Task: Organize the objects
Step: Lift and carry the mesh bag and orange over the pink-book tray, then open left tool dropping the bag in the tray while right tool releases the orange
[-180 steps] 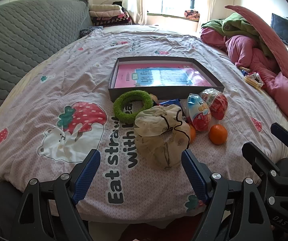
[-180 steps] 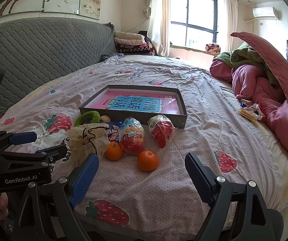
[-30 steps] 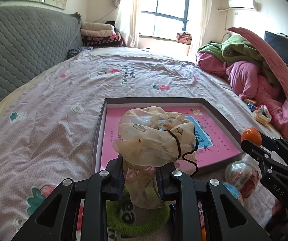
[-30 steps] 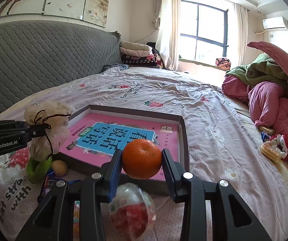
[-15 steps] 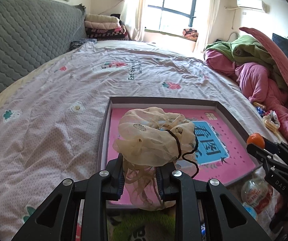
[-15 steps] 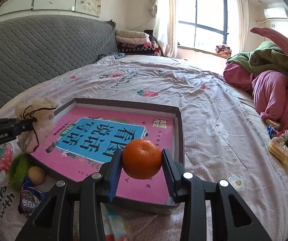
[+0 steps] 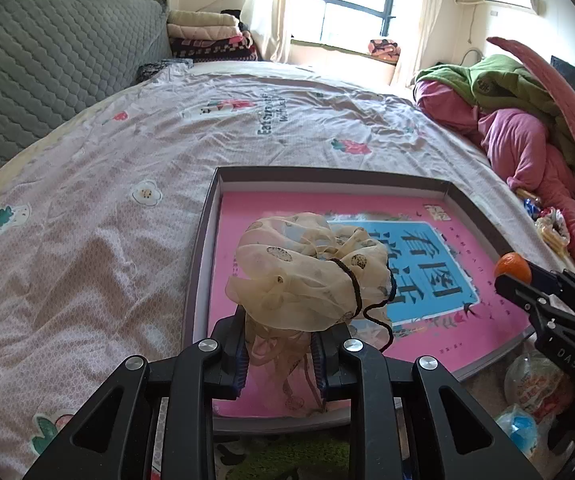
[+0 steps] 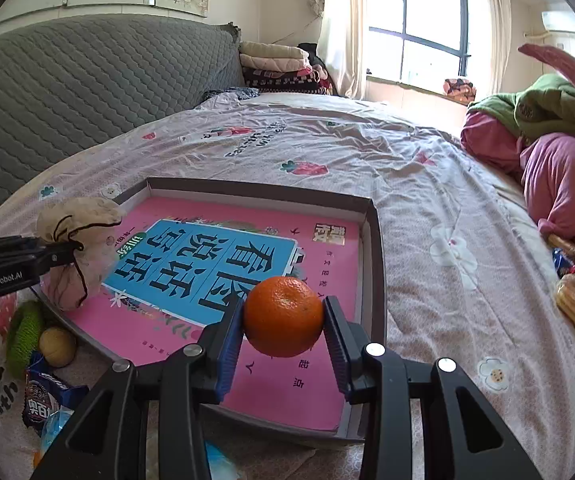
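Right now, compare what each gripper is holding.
The left gripper pinches a limp beige scarf bundle, tied with black cord; the right gripper grips a firm, round orange. The scarf spills over its jaws; the orange sits neatly between its own. Both hang over the tray.

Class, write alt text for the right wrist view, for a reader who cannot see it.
The right gripper clamps an orange above a shallow grey box lined in pink on a strawberry-print bedspread. At left, the left gripper holds a beige cloth bundle over the box's corner.
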A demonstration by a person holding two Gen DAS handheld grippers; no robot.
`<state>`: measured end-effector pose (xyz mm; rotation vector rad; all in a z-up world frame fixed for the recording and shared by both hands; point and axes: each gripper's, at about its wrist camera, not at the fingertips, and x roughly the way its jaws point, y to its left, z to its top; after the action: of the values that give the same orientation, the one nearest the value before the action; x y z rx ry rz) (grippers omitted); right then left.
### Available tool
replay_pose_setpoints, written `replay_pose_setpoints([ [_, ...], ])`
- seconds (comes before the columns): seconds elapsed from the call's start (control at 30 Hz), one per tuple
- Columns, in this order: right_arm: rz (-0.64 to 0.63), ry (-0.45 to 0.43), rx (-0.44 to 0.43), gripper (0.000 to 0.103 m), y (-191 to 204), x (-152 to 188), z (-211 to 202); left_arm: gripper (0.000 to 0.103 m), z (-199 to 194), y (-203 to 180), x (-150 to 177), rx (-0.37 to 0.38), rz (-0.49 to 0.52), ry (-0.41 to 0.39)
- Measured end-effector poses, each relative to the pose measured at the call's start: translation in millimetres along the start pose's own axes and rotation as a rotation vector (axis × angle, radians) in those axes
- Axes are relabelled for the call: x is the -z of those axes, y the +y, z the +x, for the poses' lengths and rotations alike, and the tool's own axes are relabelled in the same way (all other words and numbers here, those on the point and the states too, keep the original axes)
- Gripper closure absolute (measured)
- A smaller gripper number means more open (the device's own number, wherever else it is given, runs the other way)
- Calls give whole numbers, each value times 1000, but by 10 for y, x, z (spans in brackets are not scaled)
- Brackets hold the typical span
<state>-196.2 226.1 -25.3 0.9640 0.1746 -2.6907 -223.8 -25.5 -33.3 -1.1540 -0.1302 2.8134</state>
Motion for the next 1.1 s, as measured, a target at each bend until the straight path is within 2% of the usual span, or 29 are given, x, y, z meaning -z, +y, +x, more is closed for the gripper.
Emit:
replay_pose_setpoints([
  [0.7,3,66,-1,63,9,31,153,77,64,85,-6,-30,-18,2],
  [0.83,9,61,2,63,1,28,144,75,69,101,-8,-35,-23,1],
  [1.0,19,47,14,63,-24,13,119,64,33,127,-23,-39,-32,-21],
  [1.1,17,34,10,63,-26,7,89,63,6,122,-36,-34,-31,-32],
])
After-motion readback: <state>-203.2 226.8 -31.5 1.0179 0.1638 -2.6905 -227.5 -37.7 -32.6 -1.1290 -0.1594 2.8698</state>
